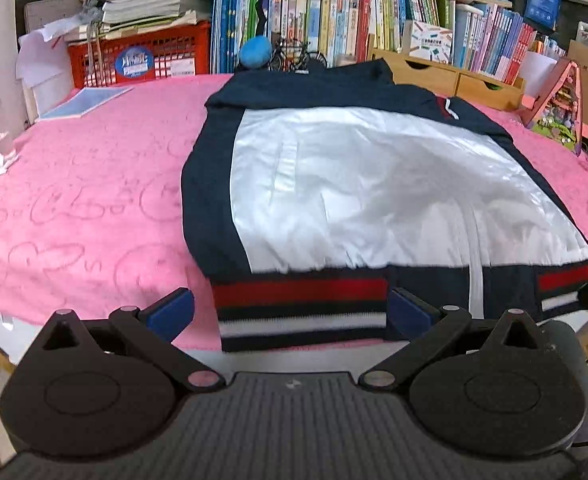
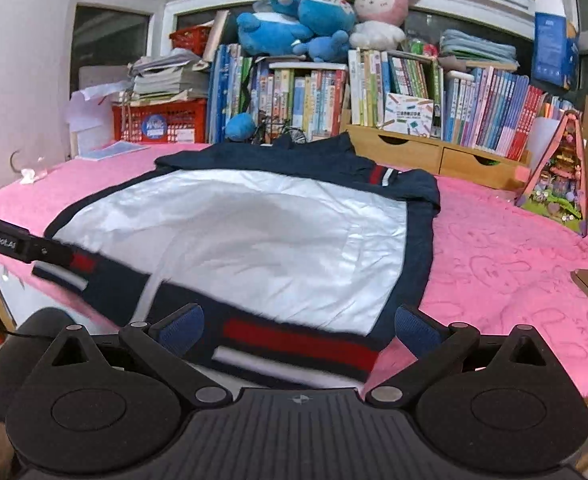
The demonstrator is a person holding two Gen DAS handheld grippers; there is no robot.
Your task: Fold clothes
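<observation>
You are holding both grippers, left (image 1: 289,312) and right (image 2: 300,330), with jaws apart at 6 o'clock of the jacket (image 1: 374,184). Its striped hem (image 1: 302,308) is lying between your left jaws on the pink bench (image 1: 73,200).

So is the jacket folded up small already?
No, the jacket lies spread flat on the pink blanket, striped hem facing the open grippers.

Crowded bookshelf (image 2: 374,92), dark windows (image 2: 109,40) behind, pink-covered table (image 2: 514,264)

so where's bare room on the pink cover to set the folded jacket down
Two free patches of the pink embossed cover: one between the navy and white jacket and the red plastic crate, one right of it before the triangular pink diorama. The bookshelf edge is crowded.
</observation>
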